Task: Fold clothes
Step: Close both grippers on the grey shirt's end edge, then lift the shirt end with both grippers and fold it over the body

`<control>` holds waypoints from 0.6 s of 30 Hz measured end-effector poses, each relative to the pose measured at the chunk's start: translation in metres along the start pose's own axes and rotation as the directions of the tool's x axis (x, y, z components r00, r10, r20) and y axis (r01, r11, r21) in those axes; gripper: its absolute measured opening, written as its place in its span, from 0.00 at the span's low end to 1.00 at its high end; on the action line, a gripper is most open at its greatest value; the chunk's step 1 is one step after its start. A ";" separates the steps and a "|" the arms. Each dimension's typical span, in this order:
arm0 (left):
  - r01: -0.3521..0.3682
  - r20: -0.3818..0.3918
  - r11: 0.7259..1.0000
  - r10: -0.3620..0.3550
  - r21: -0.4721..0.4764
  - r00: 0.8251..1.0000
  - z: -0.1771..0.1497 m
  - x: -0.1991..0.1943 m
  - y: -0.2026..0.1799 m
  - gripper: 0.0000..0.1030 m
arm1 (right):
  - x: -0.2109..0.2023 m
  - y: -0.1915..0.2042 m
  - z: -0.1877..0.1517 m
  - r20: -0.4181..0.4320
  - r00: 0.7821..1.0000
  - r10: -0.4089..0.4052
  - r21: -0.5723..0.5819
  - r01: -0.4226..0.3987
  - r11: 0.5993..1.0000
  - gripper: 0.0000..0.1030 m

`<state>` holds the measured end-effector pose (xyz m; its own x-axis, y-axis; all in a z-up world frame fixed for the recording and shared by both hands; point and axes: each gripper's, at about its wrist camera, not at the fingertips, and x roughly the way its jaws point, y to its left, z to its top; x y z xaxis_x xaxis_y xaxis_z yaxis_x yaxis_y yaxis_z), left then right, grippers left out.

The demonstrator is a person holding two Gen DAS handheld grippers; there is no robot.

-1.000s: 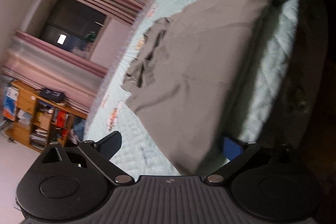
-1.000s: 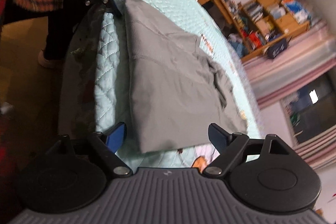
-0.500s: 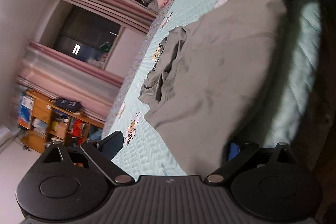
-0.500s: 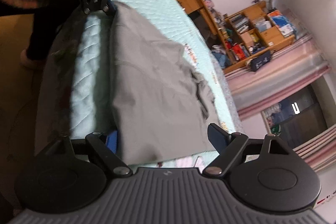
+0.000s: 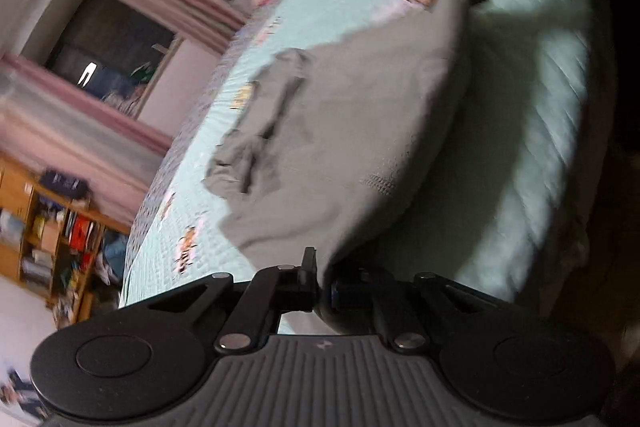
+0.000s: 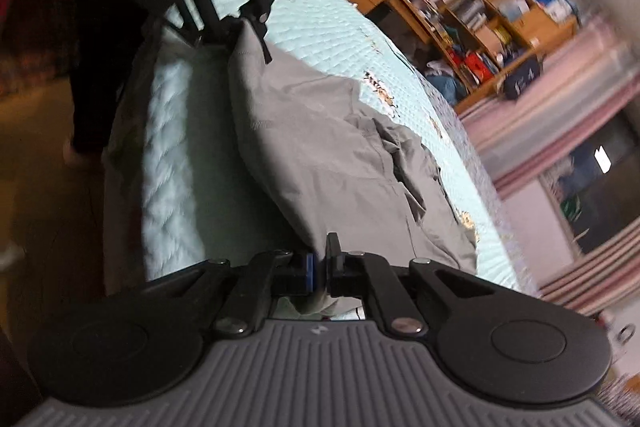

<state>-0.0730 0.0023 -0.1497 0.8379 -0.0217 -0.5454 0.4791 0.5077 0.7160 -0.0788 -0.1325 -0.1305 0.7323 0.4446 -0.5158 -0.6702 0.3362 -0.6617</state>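
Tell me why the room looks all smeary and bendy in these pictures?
Left wrist view: the curtains and bookshelf are streaked by motion blur, and the fisheye lens bends the bed; the grey garment throws a dark shadow beside it. Right wrist view: the curtains smear too, the floor is dim, the window is dark.

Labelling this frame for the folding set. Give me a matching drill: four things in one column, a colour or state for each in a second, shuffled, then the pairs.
Things:
1. left gripper
2. plain fabric garment
3. quilted bedspread
4. open wooden bookshelf

Colour or state:
A. pale mint green, with small cartoon prints
B. shut on a near corner of the cloth
C. grey, its near edge lifted off the bed
D. orange-brown, crammed with books and boxes

Pairs: 1-B, 2-C, 3-A, 4-D
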 end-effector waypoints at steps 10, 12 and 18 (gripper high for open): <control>-0.133 0.121 0.975 0.156 -0.179 0.980 0.056 0.002 0.093 0.05 | 0.002 -0.097 0.029 0.056 0.977 -0.205 0.145 0.195 0.970 0.06; -0.152 0.130 0.968 0.180 -0.198 0.975 0.070 0.014 0.113 0.05 | 0.010 -0.122 0.033 0.062 0.969 -0.240 0.178 0.226 0.958 0.06; -0.189 0.143 0.955 0.225 -0.228 0.964 0.115 0.065 0.167 0.06 | 0.051 -0.188 0.035 0.060 0.945 -0.322 0.202 0.304 0.931 0.06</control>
<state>0.0915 -0.0134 -0.0158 0.9527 -0.0296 -0.3025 0.2397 0.6854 0.6876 0.0803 -0.1441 -0.0130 0.9003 0.3616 -0.2422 -0.4257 0.6157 -0.6631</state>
